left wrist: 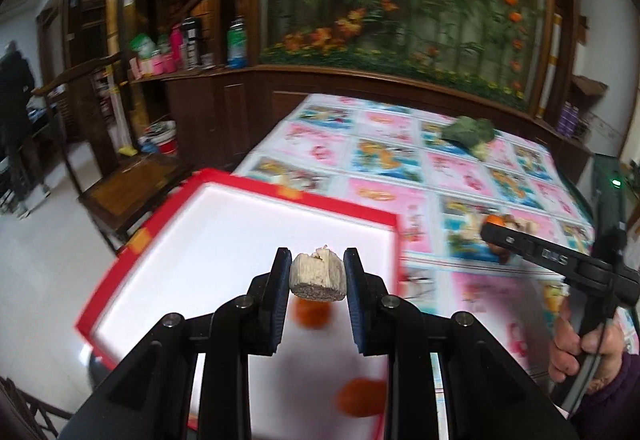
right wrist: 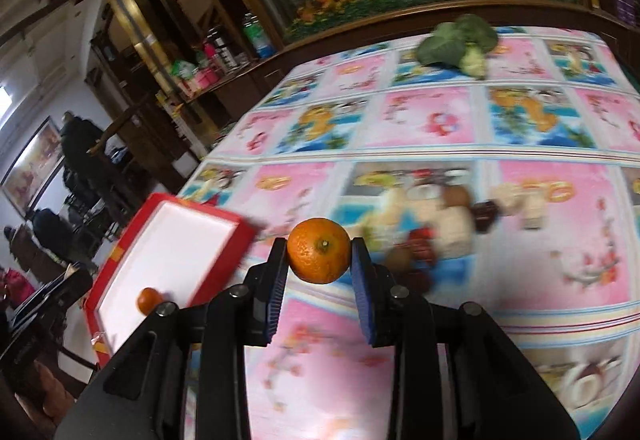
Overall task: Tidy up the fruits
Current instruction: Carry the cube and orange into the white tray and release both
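My left gripper (left wrist: 317, 274) is shut on a pale cut chunk with a dark flat end (left wrist: 317, 277) and holds it above the white inside of the red-rimmed box (left wrist: 256, 216). Two oranges lie in the box, one under the chunk (left wrist: 312, 314) and one nearer me (left wrist: 360, 398). My right gripper (right wrist: 320, 258) is shut on an orange (right wrist: 319, 250) and holds it over the patterned tablecloth, to the right of the box (right wrist: 176, 236). One orange (right wrist: 149, 300) shows in the box's near corner. The right gripper also shows in the left wrist view (left wrist: 496, 236).
A broccoli head (right wrist: 460, 42) lies at the table's far side. Several small brown and red fruits (right wrist: 420, 252) lie blurred on the cloth (right wrist: 560, 240) past my right gripper. Wooden cabinets and a shelf of bottles (left wrist: 188, 44) stand beyond the table's left edge.
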The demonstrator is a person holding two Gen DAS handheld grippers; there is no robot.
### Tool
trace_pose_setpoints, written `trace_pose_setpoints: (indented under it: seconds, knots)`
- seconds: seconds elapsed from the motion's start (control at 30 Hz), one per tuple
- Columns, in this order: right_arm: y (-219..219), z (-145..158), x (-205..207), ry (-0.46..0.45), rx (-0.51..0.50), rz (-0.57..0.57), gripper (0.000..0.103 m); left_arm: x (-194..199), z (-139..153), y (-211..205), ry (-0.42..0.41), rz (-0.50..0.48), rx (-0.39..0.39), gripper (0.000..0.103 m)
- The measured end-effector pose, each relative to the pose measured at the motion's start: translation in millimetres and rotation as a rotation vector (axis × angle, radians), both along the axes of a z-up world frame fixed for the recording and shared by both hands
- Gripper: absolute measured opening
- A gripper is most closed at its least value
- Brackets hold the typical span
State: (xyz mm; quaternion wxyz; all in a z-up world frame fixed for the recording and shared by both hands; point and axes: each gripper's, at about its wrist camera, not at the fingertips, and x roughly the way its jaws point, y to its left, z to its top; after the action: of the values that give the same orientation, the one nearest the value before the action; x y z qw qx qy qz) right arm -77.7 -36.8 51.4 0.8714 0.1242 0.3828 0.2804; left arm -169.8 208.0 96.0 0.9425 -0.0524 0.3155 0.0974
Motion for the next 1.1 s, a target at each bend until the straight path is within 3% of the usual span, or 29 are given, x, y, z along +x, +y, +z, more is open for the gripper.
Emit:
trace_pose_setpoints:
  seconds: [0.2, 0.4, 0.57, 0.8, 1.1]
  knots:
    - [54, 5, -19, -0.018, 0.008, 0.108, 0.034, -11, -15, 40, 0.034, 0.083, 0.009, 0.025]
    - [105, 6, -37, -0.026, 0.009, 0.225, 0.034, -12, -31, 46, 0.072, 0.074, 0.004, 0.025]
    - [136, -2, -45, -0.021, -0.050, 0.295, 0.034, -7, -40, 45, 0.098, 0.059, 0.001, 0.026]
    - [146, -15, -42, 0.014, -0.104, 0.325, 0.034, -5, -49, 42, 0.124, 0.069, 0.026, 0.026]
    - [153, -16, -53, -0.024, -0.152, 0.353, 0.034, -4, -57, 41, 0.152, 0.100, 0.057, 0.026]
